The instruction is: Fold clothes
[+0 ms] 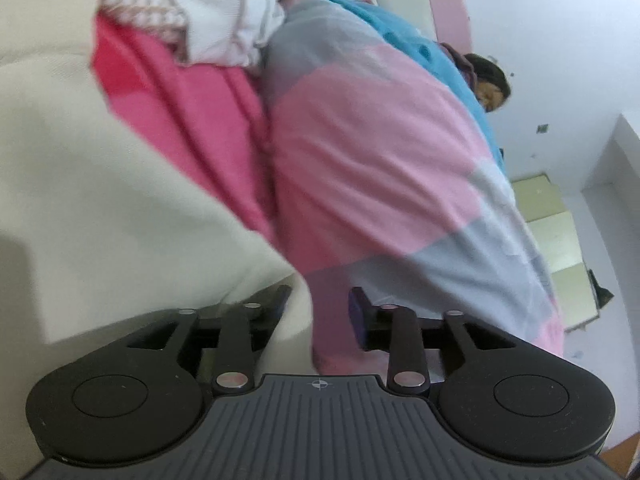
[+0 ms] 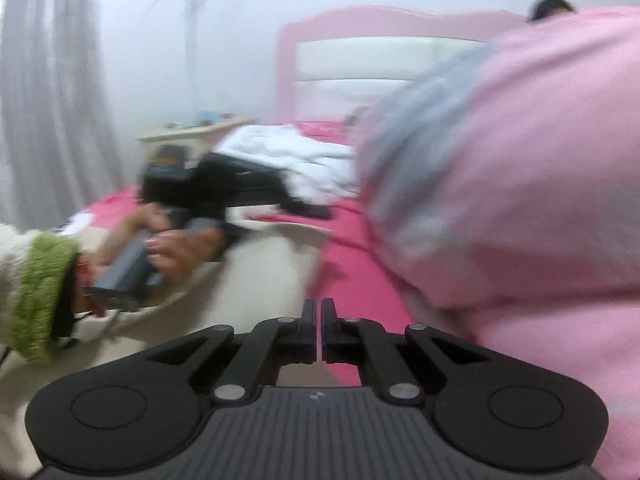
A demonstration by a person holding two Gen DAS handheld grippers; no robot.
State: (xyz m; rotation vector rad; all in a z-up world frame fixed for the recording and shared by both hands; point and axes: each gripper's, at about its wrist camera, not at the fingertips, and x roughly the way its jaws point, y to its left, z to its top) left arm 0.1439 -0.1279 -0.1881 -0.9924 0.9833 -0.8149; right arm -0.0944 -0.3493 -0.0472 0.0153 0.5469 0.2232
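Observation:
A cream garment (image 1: 132, 200) lies spread on the magenta bed sheet (image 1: 192, 112), its edge reaching the left gripper (image 1: 318, 308). The jaws there stand apart; a fold of the cream cloth rests against one finger (image 1: 276, 300), and no pad presses on it. In the right wrist view the same cream garment (image 2: 260, 276) runs up to my right gripper (image 2: 319, 320), which is shut, a pale sliver of cloth showing between its pads. A hand (image 2: 176, 240) with a green fluffy cuff grips the other tool's grey handle over the garment.
A bulky pink-and-grey checked quilt (image 1: 380, 152) crowds the right side, close to both grippers (image 2: 520, 180). Crumpled white and patterned clothes (image 1: 224, 20) and a blue blanket (image 1: 400, 28) lie further back. A pink headboard (image 2: 380, 20) and white bedding (image 2: 288, 152) sit behind.

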